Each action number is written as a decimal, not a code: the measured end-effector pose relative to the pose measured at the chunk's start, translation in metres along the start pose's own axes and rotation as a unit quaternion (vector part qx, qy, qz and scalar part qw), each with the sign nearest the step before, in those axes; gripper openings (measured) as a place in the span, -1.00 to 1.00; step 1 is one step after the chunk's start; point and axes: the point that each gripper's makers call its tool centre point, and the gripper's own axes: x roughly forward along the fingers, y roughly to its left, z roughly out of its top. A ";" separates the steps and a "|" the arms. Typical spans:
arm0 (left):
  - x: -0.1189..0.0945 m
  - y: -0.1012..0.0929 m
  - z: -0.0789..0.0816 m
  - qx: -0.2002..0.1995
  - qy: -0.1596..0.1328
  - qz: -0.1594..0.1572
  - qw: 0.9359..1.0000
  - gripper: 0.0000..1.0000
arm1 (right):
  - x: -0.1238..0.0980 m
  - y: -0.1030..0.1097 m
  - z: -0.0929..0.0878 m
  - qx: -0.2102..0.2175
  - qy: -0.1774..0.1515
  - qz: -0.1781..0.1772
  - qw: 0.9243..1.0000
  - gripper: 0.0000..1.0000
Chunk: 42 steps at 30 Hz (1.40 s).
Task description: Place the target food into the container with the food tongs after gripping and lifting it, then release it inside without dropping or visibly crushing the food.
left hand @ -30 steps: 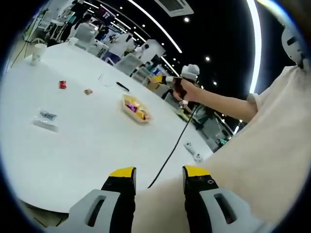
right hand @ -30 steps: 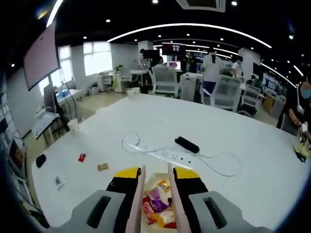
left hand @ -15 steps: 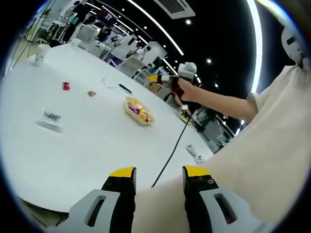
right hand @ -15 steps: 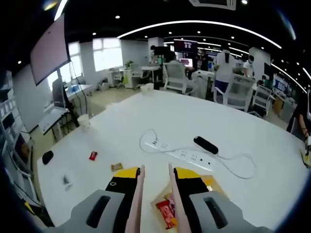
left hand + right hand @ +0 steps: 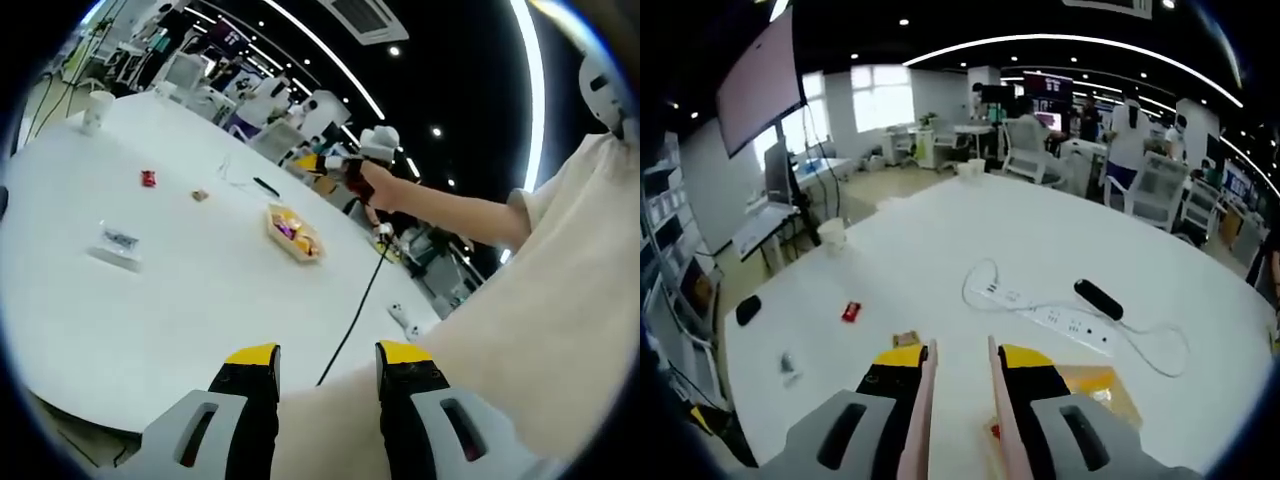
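Step in hand looks like the reach: no food is gripped yet. In the right gripper view the right gripper point(image 5: 958, 372) holds the food tongs point(image 5: 922, 415) between its jaws, clamped on the tong arms; the two pinkish arms run straight ahead, parallel, with a narrow gap and nothing between the tips. The container point(image 5: 1095, 385) pokes out just right of the jaws, a shallow yellowish tray with a bit of red wrapper at its near edge.

In the left gripper view the left gripper point(image 5: 326, 352) hangs off the near edge of the white table point(image 5: 180, 300), jaws apart, nothing in them. The container point(image 5: 293, 231) sits mid-table, long axis running away toward the right, colourful wrapped snacks inside. Loose candidates lie well apart from it: a red packet point(image 5: 149, 178) and a small brown piece point(image 5: 199, 195); which one is the target is unclear at this size.

Next move calls for steering the tong tips onto a loose piece, then a light squeeze.
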 end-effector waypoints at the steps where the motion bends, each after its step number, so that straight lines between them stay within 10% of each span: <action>1: -0.001 0.001 0.000 -0.001 -0.001 0.001 1.000 -0.26 | 0.003 0.003 -0.001 -0.004 0.002 0.002 1.000 -0.46; 42: 0.006 0.029 0.013 -0.031 0.002 0.016 0.999 -0.26 | 0.082 0.068 -0.029 -0.065 0.060 0.084 0.993 -0.42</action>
